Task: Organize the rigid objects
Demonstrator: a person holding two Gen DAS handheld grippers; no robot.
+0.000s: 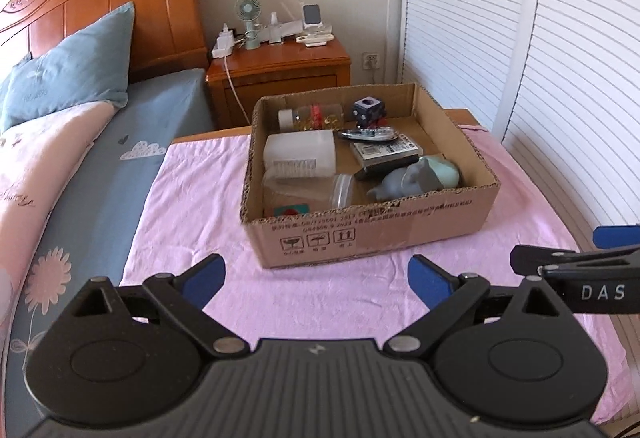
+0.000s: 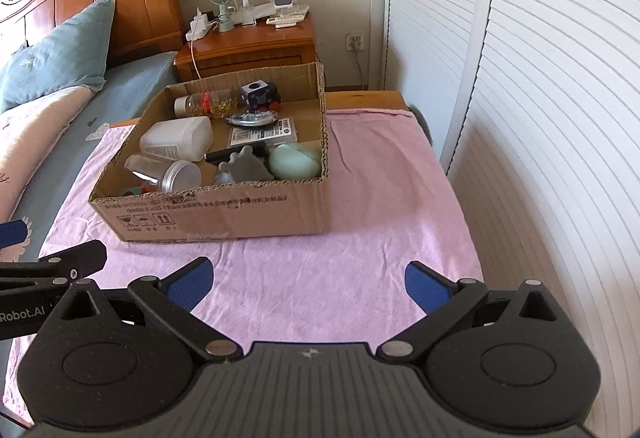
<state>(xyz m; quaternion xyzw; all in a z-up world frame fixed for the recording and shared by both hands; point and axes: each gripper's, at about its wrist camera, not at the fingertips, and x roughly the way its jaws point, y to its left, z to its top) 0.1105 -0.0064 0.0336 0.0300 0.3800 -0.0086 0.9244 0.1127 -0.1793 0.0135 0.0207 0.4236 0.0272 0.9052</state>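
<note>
Both grippers empty, jaws spread wide, hovering over pink cloth (image 1: 304, 302) on bench near front edge. Left gripper (image 1: 316, 278) w/ blue pads apart, nothing btwn them; right gripper (image 2: 308, 280) same. Each pokes into the other's view at the edge, only partly seen: right one cut off at right margin of left-wrist view, left one cut off at left margin of right-wrist view.

Cardboard box (image 1: 372, 234) sits on cloth, ahead of both grippers, well clear of the pads. Task items all inside it, jumbled:
- white plastic jug (image 1: 300, 154) lying on side, left part of box
- clear bottle w/ red label (image 2: 208, 102) lying along back wall; contents yellowish, can't ID
- dark cube w/ holes (image 1: 368, 110) at back
- clear jar w/ metal lid (image 2: 176, 174) on its side, front left; body hard to read, see-thru
- grey figure (image 2: 244, 166) touching pale green rounded thing (image 2: 294, 160), front right; shape of grey one unclear
- printed flat pack (image 2: 264, 132) mid box, text too small to read; dark flat item under it mostly hidden
- shiny oblong thing (image 1: 368, 135) behind pack, can't ID
- red/teal bit (image 1: 292, 209) at front left corner, mostly hidden by box wall

Box floor near front wall hidden in both views. Bed (image 1: 100, 178) left of bench, nightstand (image 1: 280, 66) behind box, small gadgets on top too small to tell.
</note>
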